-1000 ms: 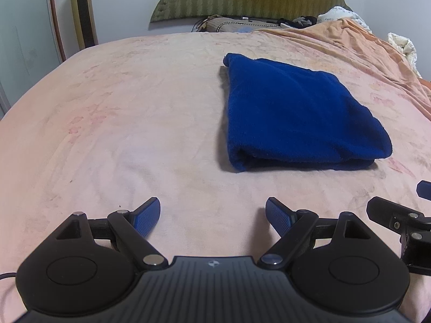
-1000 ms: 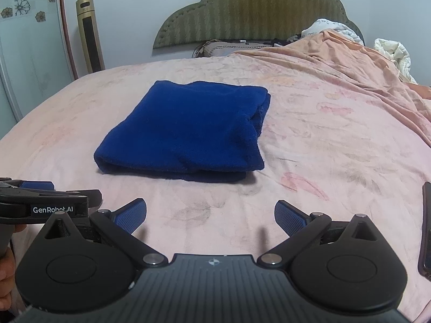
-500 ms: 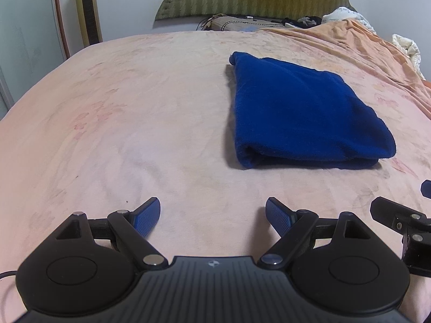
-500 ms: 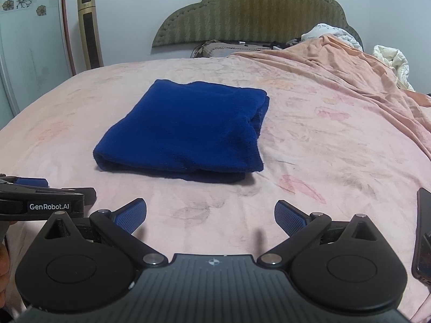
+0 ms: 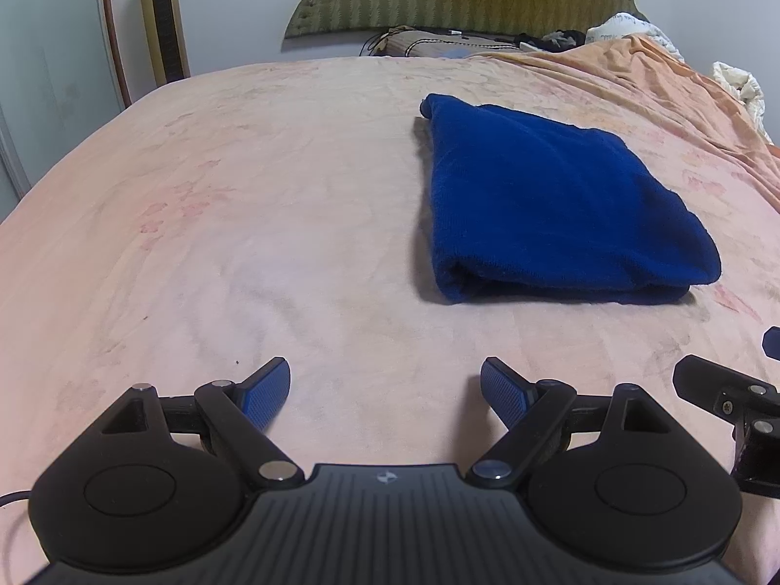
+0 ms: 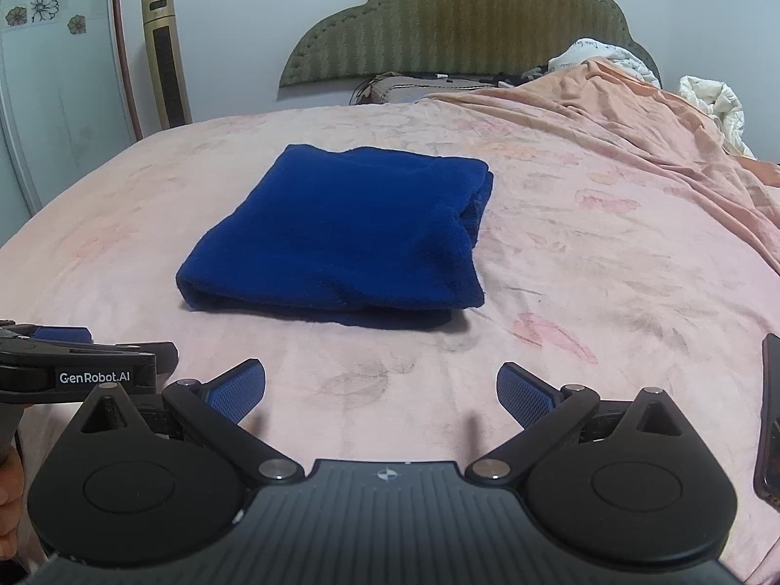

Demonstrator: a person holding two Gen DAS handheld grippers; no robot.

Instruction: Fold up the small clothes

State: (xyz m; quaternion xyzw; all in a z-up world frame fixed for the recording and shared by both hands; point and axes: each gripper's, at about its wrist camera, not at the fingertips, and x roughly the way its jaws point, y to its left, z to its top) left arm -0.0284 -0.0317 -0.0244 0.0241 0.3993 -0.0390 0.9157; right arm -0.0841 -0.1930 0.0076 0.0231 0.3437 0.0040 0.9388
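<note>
A dark blue garment point(image 5: 551, 200) lies folded into a flat rectangle on the pink bedsheet point(image 5: 243, 224), its thick folded edge facing me. In the right wrist view the same blue garment point(image 6: 351, 229) lies ahead and slightly left of centre. My left gripper point(image 5: 385, 390) is open over bare sheet, short of the garment and to its left, with nothing between its blue pads. My right gripper point(image 6: 380, 395) is open too, in front of the garment's near edge and apart from it. Each gripper shows at the edge of the other's view.
A green padded headboard point(image 6: 463, 24) and a pillow point(image 6: 390, 87) close the far end. An orange blanket point(image 6: 633, 122) is bunched along the right side, with white bedding point(image 6: 716, 107) behind it. A dark phone point(image 6: 770, 419) lies at the right edge. A tower fan point(image 6: 165, 58) stands left.
The blue garment sits slightly lower and further right in the left wrist view than a second ago; otherwise both grippers stay open and almost still.
</note>
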